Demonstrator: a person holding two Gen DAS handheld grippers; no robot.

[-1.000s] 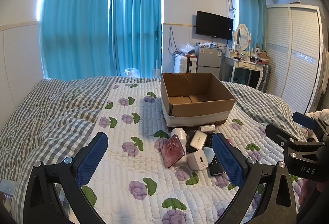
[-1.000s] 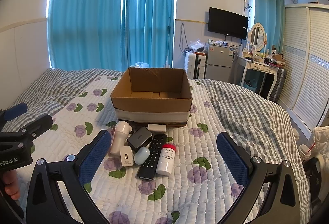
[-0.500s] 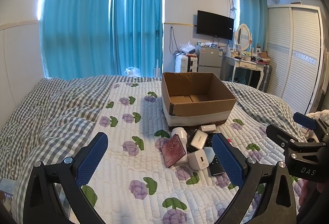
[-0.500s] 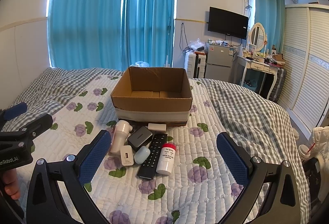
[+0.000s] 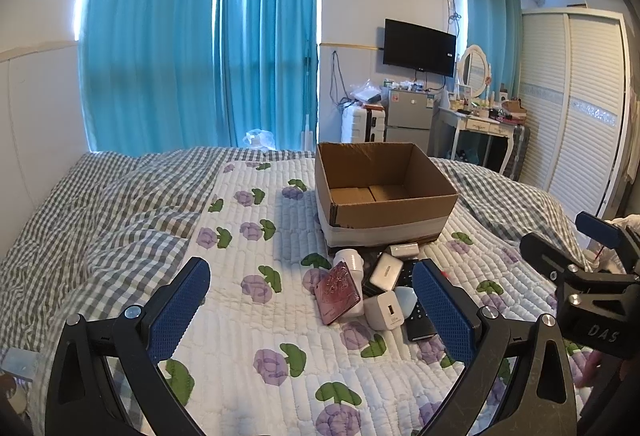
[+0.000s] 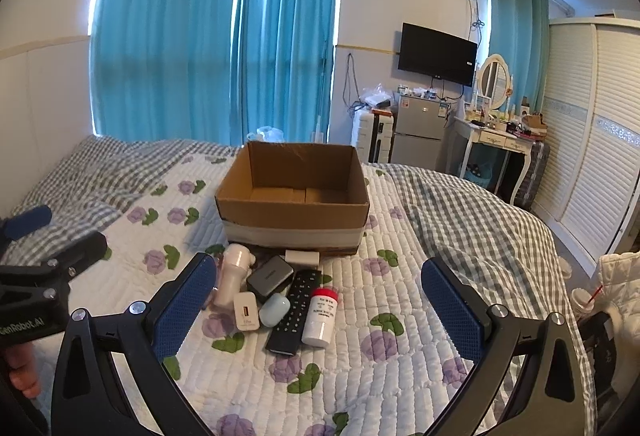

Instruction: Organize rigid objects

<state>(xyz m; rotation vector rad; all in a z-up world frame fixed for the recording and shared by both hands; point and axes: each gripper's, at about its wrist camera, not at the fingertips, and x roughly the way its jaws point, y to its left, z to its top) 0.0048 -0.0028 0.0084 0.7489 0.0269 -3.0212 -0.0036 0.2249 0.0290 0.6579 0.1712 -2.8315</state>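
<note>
While both tools hang above the white quilted bed cover with purple flowers point(image 6: 400, 276), nothing has been gripped: the left gripper point(image 5: 312, 300) and the right gripper point(image 6: 320, 304) each have their jaws spread wide and empty.

A sound first pick, I judge, is the white plastic bottle with a red cap point(image 6: 321, 316), which lies at the near right edge of the pile with free space on its right; the jaws should close across its round body, then lift it over the box's near wall.

Counted in the cluster:
- one long black remote control point(image 6: 294, 310)
- one pale blue rounded case point(image 6: 274, 310)
- one white cube charger point(image 6: 245, 310)
- one dark red patterned flat case point(image 5: 338, 292)
- one dark grey power brick point(image 6: 269, 273)
- one white cylindrical bottle point(image 6: 233, 273)
- one small white block point(image 6: 302, 257)

Just behind them stands one open brown cardboard box point(image 6: 292, 211), apparently empty.
</note>
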